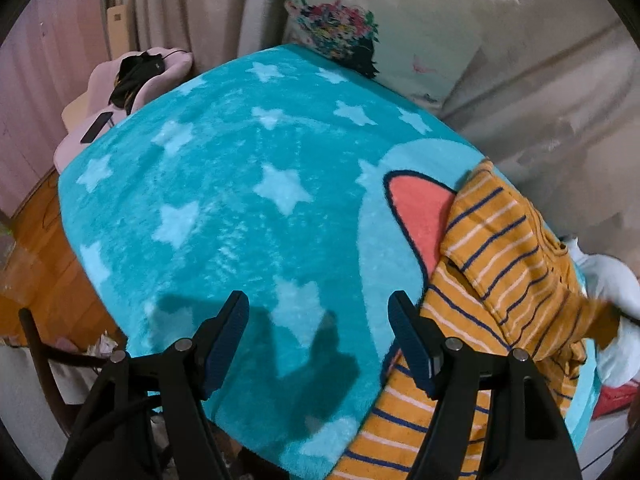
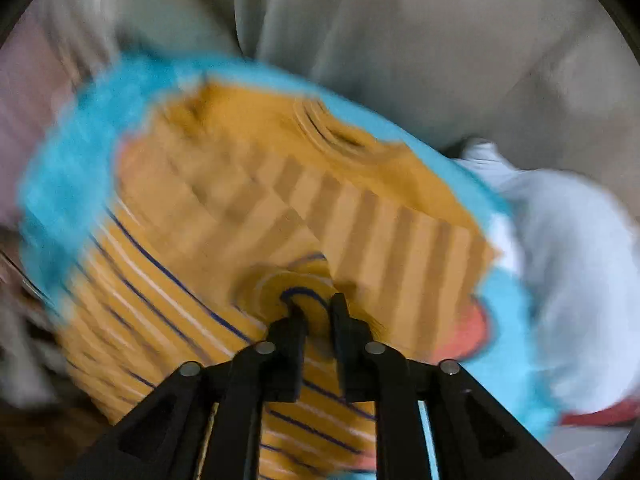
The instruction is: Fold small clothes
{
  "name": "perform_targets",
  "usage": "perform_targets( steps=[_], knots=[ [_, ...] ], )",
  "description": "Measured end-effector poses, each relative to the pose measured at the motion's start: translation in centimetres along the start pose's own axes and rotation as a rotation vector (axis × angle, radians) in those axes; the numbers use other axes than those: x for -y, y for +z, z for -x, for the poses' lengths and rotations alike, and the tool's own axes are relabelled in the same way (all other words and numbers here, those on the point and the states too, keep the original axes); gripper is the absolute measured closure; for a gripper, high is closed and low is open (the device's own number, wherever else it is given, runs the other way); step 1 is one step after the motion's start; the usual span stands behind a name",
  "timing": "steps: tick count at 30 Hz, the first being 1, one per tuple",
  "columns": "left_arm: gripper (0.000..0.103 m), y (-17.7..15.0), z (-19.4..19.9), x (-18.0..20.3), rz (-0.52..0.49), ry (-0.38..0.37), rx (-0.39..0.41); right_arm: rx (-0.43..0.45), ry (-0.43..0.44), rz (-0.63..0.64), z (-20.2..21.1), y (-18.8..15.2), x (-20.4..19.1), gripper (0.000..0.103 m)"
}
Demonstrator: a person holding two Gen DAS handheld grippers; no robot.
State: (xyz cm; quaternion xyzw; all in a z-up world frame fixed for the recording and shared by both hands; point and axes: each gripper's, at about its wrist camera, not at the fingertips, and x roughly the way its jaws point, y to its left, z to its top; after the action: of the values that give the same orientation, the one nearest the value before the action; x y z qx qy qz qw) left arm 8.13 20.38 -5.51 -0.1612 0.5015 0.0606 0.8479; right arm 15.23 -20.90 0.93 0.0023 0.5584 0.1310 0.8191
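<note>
An orange garment with navy and white stripes (image 1: 500,264) lies crumpled on the right side of a turquoise star blanket (image 1: 224,184). My left gripper (image 1: 318,312) is open and empty above the blanket, its right finger beside the garment's edge. In the blurred right wrist view, my right gripper (image 2: 316,308) is shut on a bunched fold of the striped garment (image 2: 248,200), which spreads out in front of it over the blanket (image 2: 64,184).
A floral cushion (image 1: 384,32) leans on the beige sofa back (image 1: 560,92). A pink cushion with a black cable and phone (image 1: 128,80) sits far left. White cloth (image 1: 616,304) lies at the right; it also shows in the right wrist view (image 2: 576,240). Wooden floor (image 1: 36,264) lies left.
</note>
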Motion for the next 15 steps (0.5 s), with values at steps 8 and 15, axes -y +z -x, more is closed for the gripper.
perform_targets(
  steps=[8, 15],
  knots=[
    [0.032, -0.6, -1.3, -0.9, -0.029, -0.022, -0.037, 0.069, 0.241, -0.129, -7.8, 10.4, -5.7, 0.034],
    [0.032, -0.6, -3.1, -4.2, 0.01, -0.045, -0.084, -0.169, 0.219, -0.09, -19.5, 15.5, -10.4, 0.06]
  ],
)
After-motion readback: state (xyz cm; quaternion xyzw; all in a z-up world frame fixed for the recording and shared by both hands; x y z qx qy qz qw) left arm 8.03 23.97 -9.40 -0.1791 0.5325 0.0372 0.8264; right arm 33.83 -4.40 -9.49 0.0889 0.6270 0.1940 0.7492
